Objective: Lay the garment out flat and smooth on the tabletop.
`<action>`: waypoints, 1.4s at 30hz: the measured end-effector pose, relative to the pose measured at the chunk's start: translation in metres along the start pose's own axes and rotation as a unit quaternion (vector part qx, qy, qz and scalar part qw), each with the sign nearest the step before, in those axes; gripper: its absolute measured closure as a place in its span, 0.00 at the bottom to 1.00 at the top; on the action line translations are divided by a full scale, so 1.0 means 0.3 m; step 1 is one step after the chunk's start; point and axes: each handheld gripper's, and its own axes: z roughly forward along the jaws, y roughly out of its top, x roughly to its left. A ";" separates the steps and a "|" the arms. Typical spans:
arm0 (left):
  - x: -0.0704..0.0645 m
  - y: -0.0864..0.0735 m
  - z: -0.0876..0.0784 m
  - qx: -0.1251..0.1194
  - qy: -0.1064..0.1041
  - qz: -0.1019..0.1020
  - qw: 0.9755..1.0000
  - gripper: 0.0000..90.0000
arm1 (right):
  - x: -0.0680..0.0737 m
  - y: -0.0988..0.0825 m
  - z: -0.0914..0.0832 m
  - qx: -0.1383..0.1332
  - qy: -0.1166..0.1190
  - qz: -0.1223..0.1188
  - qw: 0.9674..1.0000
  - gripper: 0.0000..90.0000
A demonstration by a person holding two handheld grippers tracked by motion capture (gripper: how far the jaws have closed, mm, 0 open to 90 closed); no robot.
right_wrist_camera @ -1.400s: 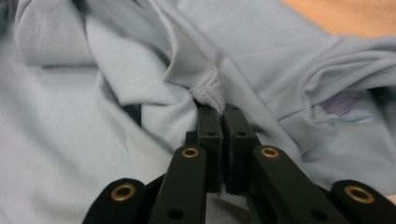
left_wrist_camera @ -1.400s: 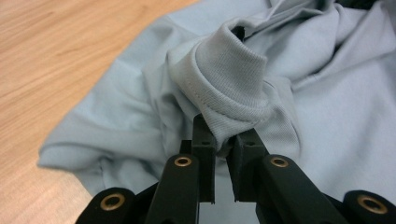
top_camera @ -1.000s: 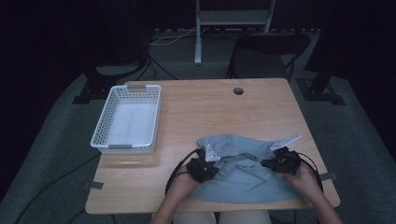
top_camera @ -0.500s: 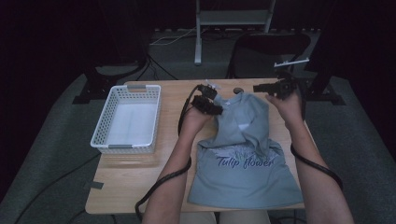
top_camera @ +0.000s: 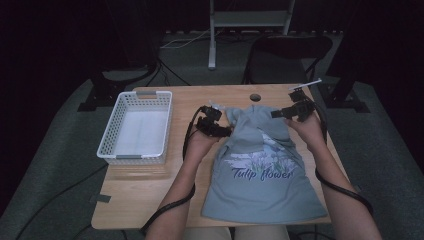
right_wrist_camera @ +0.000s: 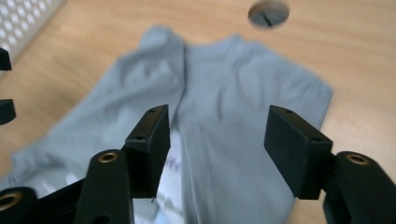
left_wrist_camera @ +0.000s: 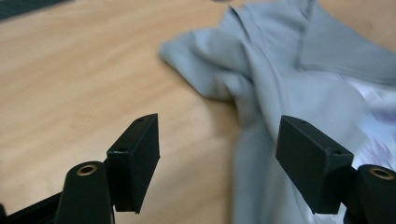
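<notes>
I've laid the grey T-shirt (top_camera: 262,170) print-up on the tabletop (top_camera: 150,195), collar toward twelve o'clock; my left tool (top_camera: 216,125) and right tool (top_camera: 290,111), jaws just opened wide, hold nothing, letting it settle flat.

A: What colours mark the shirt (top_camera: 262,170)?

B: Pale grey-blue cloth; a white-and-lilac flower print on the chest, with dark blue script beneath reading "Tulip flower".

A: And the surfaces around it?

B: The table (top_camera: 145,197) is light wood grain, with a dark round hole (top_camera: 255,97) at its far edge. The basket (top_camera: 136,128) is white, a fine lattice of holes in its walls.

A: The tools?

B: Left gripper (left_wrist_camera: 219,158) and right gripper (right_wrist_camera: 217,149): matt black jaws, brass-coloured rings at the pivots. The cable (top_camera: 345,192) is black.
</notes>
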 end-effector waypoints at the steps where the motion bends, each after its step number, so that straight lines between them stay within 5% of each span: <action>1: -0.021 -0.029 -0.003 0.001 -0.008 0.010 1.000 0.36 | 0.004 -0.040 0.001 0.001 0.005 -0.001 1.000 0.44; 13: -0.115 -0.218 0.025 0.041 -0.036 0.050 0.997 0.36 | 0.058 -0.293 0.011 0.027 0.042 -0.032 0.998 0.42; 19: -0.119 -0.261 0.049 0.051 -0.036 0.041 0.997 0.35 | 0.063 -0.376 0.042 0.051 0.017 -0.050 0.997 0.42; 33: -0.130 -0.301 0.022 0.038 -0.030 0.038 0.998 0.35 | 0.081 -0.355 0.122 0.051 -0.044 -0.126 0.990 0.38; 42: -0.120 -0.304 0.023 0.033 -0.031 0.043 0.998 0.34 | 0.079 -0.320 0.149 0.056 -0.047 -0.128 0.989 0.36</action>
